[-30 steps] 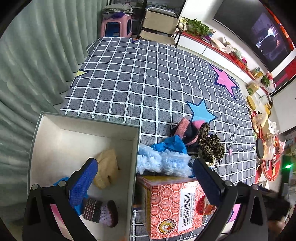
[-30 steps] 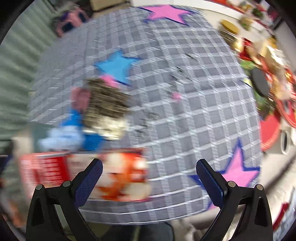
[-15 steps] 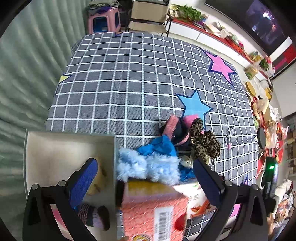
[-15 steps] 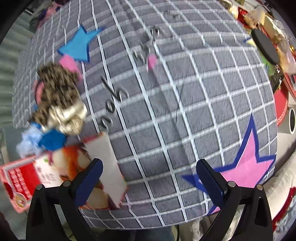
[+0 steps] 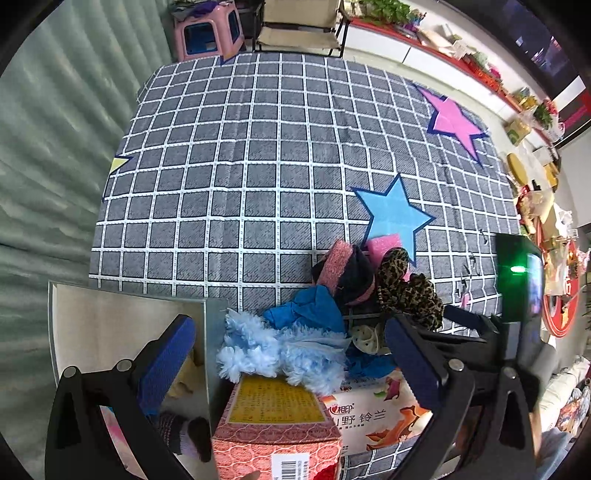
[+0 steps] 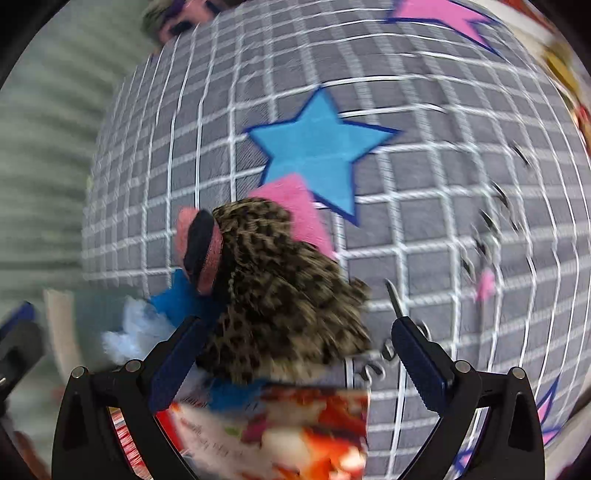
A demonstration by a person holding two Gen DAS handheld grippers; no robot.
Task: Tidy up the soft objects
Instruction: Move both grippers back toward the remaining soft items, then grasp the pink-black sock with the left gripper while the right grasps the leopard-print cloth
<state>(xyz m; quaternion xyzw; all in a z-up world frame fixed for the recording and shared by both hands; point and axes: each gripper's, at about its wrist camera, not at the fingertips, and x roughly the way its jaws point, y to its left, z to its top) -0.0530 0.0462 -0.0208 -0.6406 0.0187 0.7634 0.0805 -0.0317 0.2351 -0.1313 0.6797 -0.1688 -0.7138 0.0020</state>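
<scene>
A heap of soft things lies on the checked cloth [image 5: 258,166]: a light blue fluffy piece [image 5: 280,350], a blue cloth [image 5: 306,310], a pink-and-black knit [image 5: 343,269] and a leopard-print piece [image 5: 410,288]. My left gripper [image 5: 288,363] hangs open above the fluffy piece and an orange carton [image 5: 277,435]. To its left is a white box [image 5: 110,321] holding a beige item [image 5: 181,376] and a striped sock [image 5: 181,432]. In the blurred right wrist view, my right gripper [image 6: 295,365] is open, with the leopard-print piece [image 6: 280,295] just ahead between its fingers.
A printed carton [image 5: 373,417] lies beside the orange one. A pink foam block [image 5: 384,245] rests on a blue star [image 5: 391,214]. Small dark clips [image 6: 491,221] are scattered right of the heap. A green curtain [image 5: 55,166] runs along the left; a pink stool [image 5: 207,33] stands far back.
The left view has shifted right, from over the white box to over the heap and cartons. The right gripper has swung left and closer, bringing the leopard-print piece between its open fingers.
</scene>
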